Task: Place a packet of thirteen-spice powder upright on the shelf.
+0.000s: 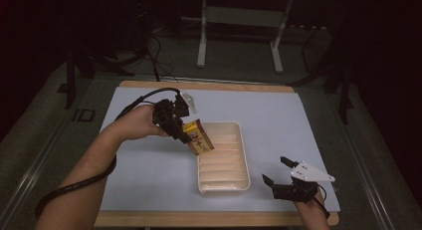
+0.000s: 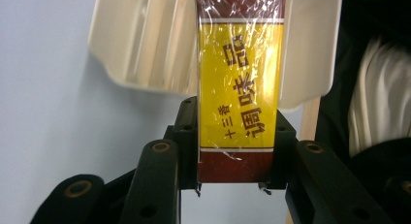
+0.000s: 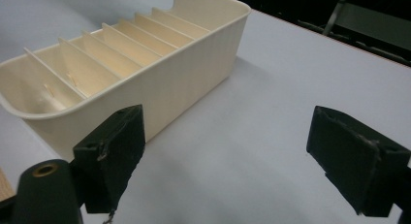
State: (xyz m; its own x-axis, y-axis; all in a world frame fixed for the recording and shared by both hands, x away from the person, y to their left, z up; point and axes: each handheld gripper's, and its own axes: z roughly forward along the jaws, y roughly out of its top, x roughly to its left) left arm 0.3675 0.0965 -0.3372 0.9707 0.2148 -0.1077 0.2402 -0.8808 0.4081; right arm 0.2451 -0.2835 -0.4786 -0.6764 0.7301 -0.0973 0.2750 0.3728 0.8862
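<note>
**Left fingers hold the packet over the tray's edge; right fingers stand wide beside it**

Your left gripper [image 1: 180, 133] has its fingers [image 2: 186, 136] clamped on the two long sides of a yellow and dark red packet [image 1: 199, 137], wrapped in clear film with printed characters on its face. In the high view you hold the packet tilted, its lower end hanging over the left rim of the cream tray [image 1: 242, 155], near the tray's far half.

The tray sits on the pale blue mat [image 1: 149, 170] that covers the desk [image 1: 214, 219]. Thin partitions [image 3: 89, 71] cross it from side to side and split it into narrow slots; these walls stand right under the packet. The slots you can see look bare.

Your right gripper [image 1: 273, 171] rests low near the front right corner of the tray, apart from its side wall, its fingers [image 3: 114, 151] spread wide with nothing between them.

Beyond the desk, a white frame [image 1: 239, 31] and loose cables [image 1: 159, 65] stand on the dark floor, well apart from your work.
</note>
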